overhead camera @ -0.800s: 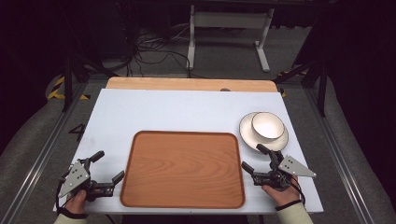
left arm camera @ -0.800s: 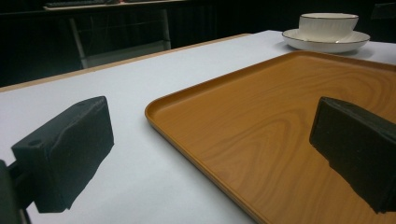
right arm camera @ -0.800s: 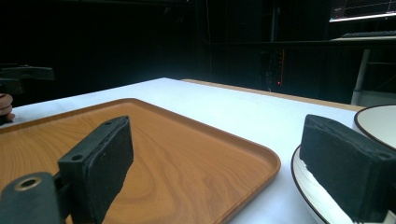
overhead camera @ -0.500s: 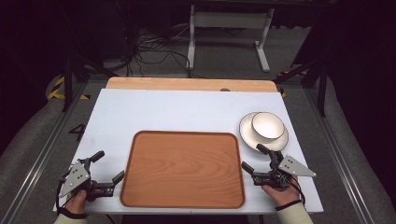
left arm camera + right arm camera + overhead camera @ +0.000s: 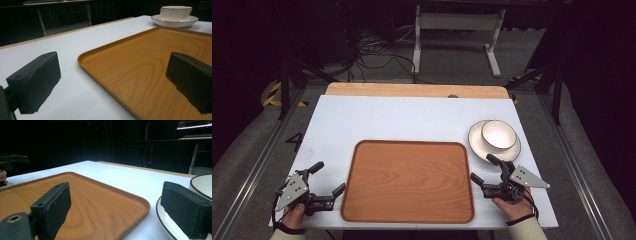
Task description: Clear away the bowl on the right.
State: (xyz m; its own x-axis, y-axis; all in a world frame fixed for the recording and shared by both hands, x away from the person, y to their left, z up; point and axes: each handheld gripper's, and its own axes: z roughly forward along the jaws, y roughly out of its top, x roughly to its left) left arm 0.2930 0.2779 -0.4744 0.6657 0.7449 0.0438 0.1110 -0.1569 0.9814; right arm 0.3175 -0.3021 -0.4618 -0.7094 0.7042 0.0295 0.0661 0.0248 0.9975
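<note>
A brown wooden tray [image 5: 409, 180] lies empty at the front middle of the white table [image 5: 402, 120]. To its right a white bowl [image 5: 498, 135] sits on a white plate [image 5: 478, 145]. My left gripper [image 5: 328, 178] rests on the table at the tray's left edge, jaws wide apart and empty. Across the tray, my right gripper [image 5: 484, 169] stands open between the tray's right edge and the plate. The left gripper view shows the tray [image 5: 155, 65] with the bowl [image 5: 175, 12] and plate [image 5: 175, 22] far off. The right gripper view shows the tray [image 5: 82, 202] and the plate's rim [image 5: 162, 217].
A wooden strip [image 5: 412, 90] runs along the table's far edge. Beyond it are a desk frame [image 5: 457, 30] and cables [image 5: 372, 55] on the dark floor. Metal rails [image 5: 252, 165] flank the table. Bare white surface lies behind the tray.
</note>
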